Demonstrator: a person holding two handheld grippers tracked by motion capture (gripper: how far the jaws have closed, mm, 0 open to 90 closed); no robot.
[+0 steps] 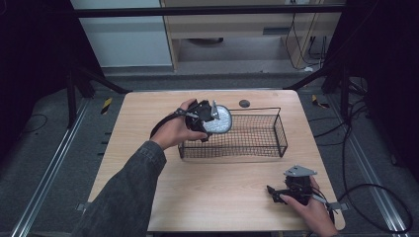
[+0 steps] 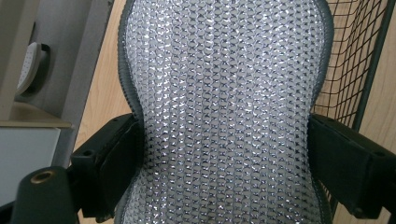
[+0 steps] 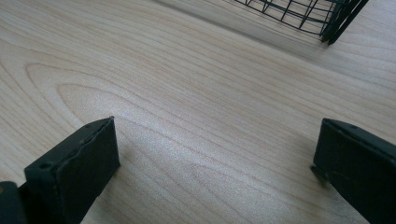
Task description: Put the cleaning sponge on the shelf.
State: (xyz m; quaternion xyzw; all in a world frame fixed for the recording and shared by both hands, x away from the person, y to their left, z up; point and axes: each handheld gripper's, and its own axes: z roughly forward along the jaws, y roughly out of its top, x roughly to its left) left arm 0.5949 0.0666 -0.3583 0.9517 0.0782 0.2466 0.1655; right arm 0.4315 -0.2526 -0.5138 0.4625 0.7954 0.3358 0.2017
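A: Where's the pad (image 2: 224,112)?

B: My left gripper (image 1: 206,120) pinches it above the basket's (image 1: 257,143) left end. Right gripper (image 1: 289,191) rests spread on the table (image 1: 207,192).

A: Risk?

B: I'd guess it snags the rim if released tilted.

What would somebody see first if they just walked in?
Probably the shiny silver pad, pinched by the left gripper over the left end of the black wire basket mid-table. Then the right gripper, open and holding nothing, low by the table's near right corner.
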